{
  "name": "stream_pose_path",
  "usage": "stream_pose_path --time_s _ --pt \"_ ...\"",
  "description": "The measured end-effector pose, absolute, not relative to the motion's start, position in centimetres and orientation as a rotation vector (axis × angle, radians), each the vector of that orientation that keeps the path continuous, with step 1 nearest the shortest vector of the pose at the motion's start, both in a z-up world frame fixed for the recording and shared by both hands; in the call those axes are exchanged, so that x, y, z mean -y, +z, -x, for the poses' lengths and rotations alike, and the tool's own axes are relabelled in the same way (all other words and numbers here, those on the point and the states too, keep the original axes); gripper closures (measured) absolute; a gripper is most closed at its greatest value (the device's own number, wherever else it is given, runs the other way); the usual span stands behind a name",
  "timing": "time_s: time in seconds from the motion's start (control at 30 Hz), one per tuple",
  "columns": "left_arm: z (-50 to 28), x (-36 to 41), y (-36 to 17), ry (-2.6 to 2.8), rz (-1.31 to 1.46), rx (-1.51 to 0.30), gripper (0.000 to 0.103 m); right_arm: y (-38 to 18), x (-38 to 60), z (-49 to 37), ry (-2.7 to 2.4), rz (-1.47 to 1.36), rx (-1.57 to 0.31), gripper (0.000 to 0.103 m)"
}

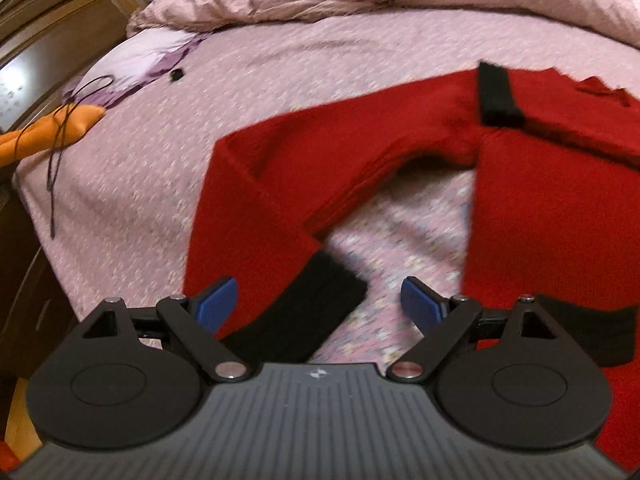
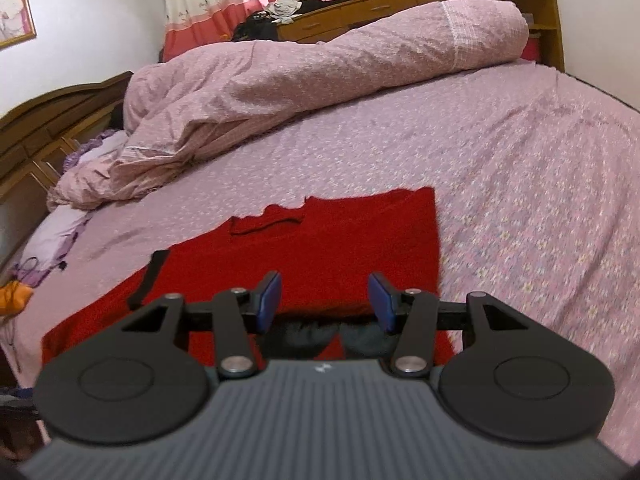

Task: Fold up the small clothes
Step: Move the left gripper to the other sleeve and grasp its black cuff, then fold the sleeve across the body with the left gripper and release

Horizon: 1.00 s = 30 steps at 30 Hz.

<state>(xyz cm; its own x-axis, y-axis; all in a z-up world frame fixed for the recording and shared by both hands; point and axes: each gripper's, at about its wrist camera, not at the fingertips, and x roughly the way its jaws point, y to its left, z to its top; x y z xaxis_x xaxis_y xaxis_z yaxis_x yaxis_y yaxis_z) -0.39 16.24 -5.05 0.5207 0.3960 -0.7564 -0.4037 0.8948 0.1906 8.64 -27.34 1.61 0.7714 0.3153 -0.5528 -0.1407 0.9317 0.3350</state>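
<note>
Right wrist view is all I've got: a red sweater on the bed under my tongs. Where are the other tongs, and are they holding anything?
Observer: The left tongs are wide open over a spread sleeve of the red sweater, clamping nothing.
Operator: Which part of the sleeve?
Observer: Its black cuff lies right below them, between the blue pads. I cannot tell whether they touch it.
Operator: Is that sleeve straight?
Observer: No, it bends at the elbow, leaving a bare wedge of pink sheet between it and the body.
</note>
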Motion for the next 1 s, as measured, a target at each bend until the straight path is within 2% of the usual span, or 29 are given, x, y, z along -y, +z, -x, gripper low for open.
stream_pose_path --time_s 0.27,0.33,0.47,0.53,0.6,0.7,0.8,1.0 --pt "1.3 -18.8 -6.0 0.486 0.201 -0.851 0.011 0.4 26.6 -7.4 0.271 -0.286 -0.686 0.052" --pt "1.4 -18.8 -6.0 0.487 0.213 -0.84 0.016 0.2 26.5 -7.5 0.273 -0.287 -0.694 0.052" --pt "1.6 -18.8 -5.5 0.48 0.229 -0.838 0.036 0.0 26.2 -7.3 0.281 -0.289 -0.701 0.052" --pt "1.8 -18.8 -5.3 0.488 0.23 -0.842 0.05 0.0 26.2 -7.3 0.283 -0.288 -0.702 0.052" --pt "2.1 -18.8 -5.1 0.499 0.225 -0.851 0.068 -0.1 26.2 -7.3 0.281 -0.289 -0.705 0.052" --pt "2.5 -19.0 -5.1 0.508 0.218 -0.864 0.083 -0.2 26.2 -7.2 0.277 -0.298 -0.707 0.052" --pt "3.0 -19.4 -4.9 0.49 0.24 -0.859 0.091 -0.2 26.3 -7.3 0.281 -0.304 -0.706 0.052" --pt "3.7 -20.5 -2.1 0.433 0.317 -0.781 0.095 -0.4 26.2 -7.4 0.29 -0.313 -0.709 0.052"
